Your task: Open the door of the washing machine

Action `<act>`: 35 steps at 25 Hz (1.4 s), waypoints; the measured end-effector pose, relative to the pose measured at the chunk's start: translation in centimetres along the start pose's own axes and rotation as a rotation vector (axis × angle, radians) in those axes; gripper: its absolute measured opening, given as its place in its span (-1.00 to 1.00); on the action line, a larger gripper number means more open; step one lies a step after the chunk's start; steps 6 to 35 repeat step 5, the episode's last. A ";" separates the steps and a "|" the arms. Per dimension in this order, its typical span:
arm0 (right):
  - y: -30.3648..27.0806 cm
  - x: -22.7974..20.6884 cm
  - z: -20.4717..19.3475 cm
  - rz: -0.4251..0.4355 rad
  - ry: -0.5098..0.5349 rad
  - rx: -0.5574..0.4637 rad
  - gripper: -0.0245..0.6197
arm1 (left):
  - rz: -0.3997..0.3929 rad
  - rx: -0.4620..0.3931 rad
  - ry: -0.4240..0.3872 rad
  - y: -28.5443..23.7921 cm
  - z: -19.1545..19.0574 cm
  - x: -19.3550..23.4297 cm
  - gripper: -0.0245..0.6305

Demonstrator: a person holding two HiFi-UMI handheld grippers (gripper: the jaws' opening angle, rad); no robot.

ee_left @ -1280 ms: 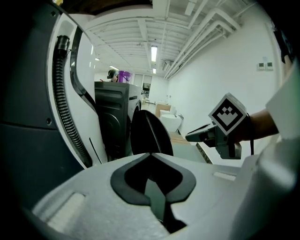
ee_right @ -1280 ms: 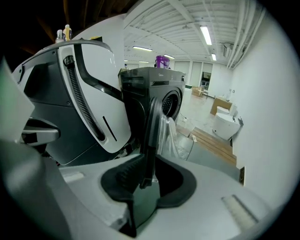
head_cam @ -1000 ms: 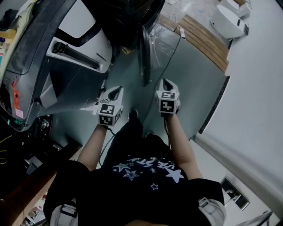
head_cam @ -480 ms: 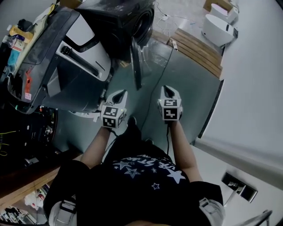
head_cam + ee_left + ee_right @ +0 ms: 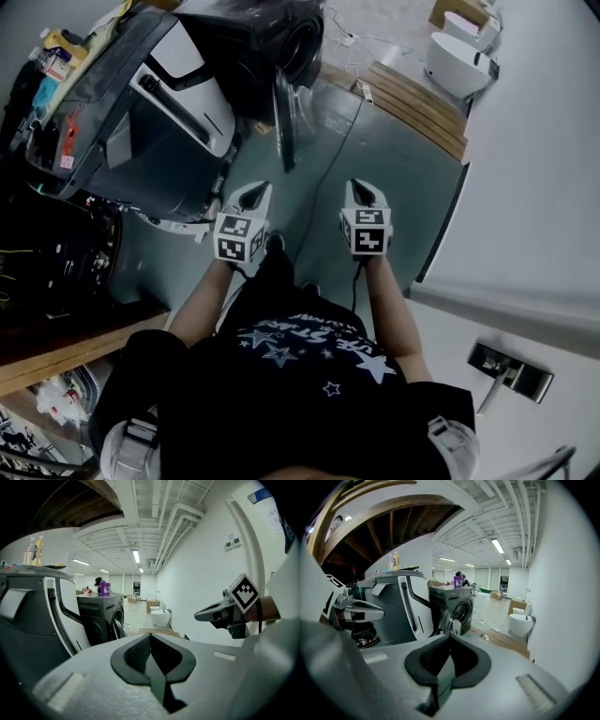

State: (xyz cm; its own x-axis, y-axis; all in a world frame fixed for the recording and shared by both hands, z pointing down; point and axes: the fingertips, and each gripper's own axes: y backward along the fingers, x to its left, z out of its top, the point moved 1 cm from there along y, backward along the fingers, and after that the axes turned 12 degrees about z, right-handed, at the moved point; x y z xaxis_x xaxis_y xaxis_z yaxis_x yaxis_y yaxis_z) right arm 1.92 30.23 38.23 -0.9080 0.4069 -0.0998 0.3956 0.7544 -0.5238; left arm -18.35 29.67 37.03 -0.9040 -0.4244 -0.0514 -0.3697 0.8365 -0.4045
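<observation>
Left gripper (image 5: 150,638): jaws pressed together, nothing between the pads. Right gripper (image 5: 450,637): jaws likewise pressed together, nothing held. Both grippers are held side by side in the air above the grey floor (image 5: 403,178). They point toward the washing machine (image 5: 267,42) and are well apart from it. The washing machine is a dark front-loader standing at the far edge of the floor, near its far-left corner. A purple container (image 5: 458,580) rests on its top. Its door (image 5: 281,117) stands open, swung out from the drum opening (image 5: 302,42) and edge-on to the grippers. Neither gripper touches the door. A large grey-and-white unit (image 5: 141,122) stands just beside the washing machine, along the left edge of the floor. A wooden platform (image 5: 417,98) borders the far-right edge of the floor, with a white ceramic fixture (image 5: 459,56) beyond it.
</observation>
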 end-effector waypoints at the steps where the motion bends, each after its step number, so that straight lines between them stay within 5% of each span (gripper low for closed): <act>1: 0.4 0.1 -0.1 0.002 0.003 -0.011 -0.91 | 0.004 -0.005 0.000 0.6 -0.1 -0.2 -0.89; 35: 2.0 0.3 -0.8 0.016 0.009 -0.035 -0.91 | 0.023 -0.008 0.010 2.8 -1.0 -0.9 -0.89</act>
